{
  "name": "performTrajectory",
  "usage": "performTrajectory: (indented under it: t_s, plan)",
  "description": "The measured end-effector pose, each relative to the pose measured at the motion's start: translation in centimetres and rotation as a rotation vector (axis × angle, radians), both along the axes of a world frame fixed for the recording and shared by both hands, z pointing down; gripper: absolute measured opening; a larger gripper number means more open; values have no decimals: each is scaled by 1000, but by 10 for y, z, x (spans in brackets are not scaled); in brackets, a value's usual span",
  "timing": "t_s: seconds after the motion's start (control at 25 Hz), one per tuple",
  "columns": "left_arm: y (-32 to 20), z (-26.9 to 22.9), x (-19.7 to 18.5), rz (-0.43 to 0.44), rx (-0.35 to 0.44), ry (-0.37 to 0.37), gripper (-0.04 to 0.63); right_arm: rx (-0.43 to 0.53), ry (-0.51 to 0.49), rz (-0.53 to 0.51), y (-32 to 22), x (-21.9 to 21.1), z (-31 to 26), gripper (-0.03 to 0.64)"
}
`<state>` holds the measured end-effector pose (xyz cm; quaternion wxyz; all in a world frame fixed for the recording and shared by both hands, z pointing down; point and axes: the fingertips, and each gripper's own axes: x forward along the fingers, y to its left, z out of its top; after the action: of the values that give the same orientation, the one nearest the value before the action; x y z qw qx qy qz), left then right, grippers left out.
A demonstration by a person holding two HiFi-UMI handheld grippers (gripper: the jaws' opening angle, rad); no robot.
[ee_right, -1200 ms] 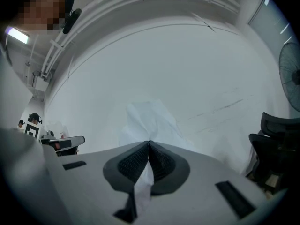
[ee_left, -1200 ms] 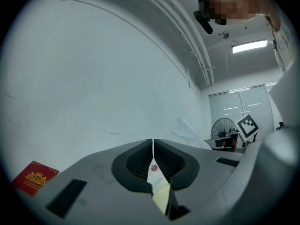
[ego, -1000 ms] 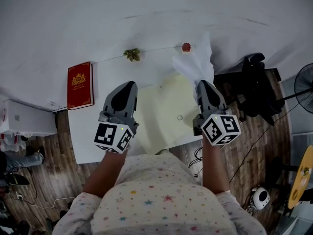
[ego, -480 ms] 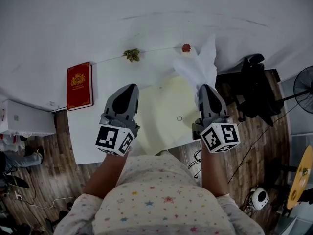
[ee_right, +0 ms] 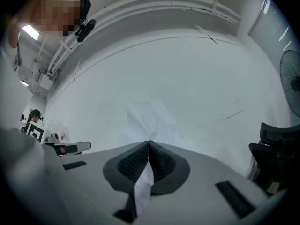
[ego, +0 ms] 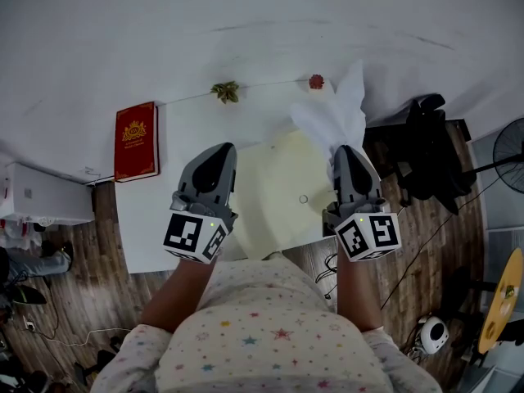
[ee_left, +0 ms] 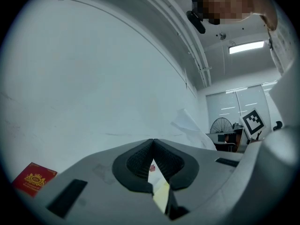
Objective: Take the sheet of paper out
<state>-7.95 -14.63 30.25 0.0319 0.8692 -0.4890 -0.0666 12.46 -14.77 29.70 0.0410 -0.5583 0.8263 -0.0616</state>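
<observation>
White, thin and crumpled, the sheet of paper (ego: 334,115) is pinched in the closed right gripper (ee_right: 148,143), above the far right corner of the pale yellow flat envelope (ego: 274,191). The left gripper (ee_left: 153,142) is closed too, with nothing clearly inside. If a corner catches in the envelope, pulling could tear the sheet or drag the envelope along. The sheet's long axis runs from the jaws away from the person, with the free end toward the wall.

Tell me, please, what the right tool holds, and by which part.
The right tool pinches the crumpled white sheet of paper by its lower end.
</observation>
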Motion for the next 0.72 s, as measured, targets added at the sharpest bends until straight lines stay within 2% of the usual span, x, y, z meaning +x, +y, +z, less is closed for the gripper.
performTrajectory:
  t_s: [0.72]
  plan:
    - [1, -2, 1, 13, 3, 21, 14, 26, -3, 20, 6, 2, -9, 2]
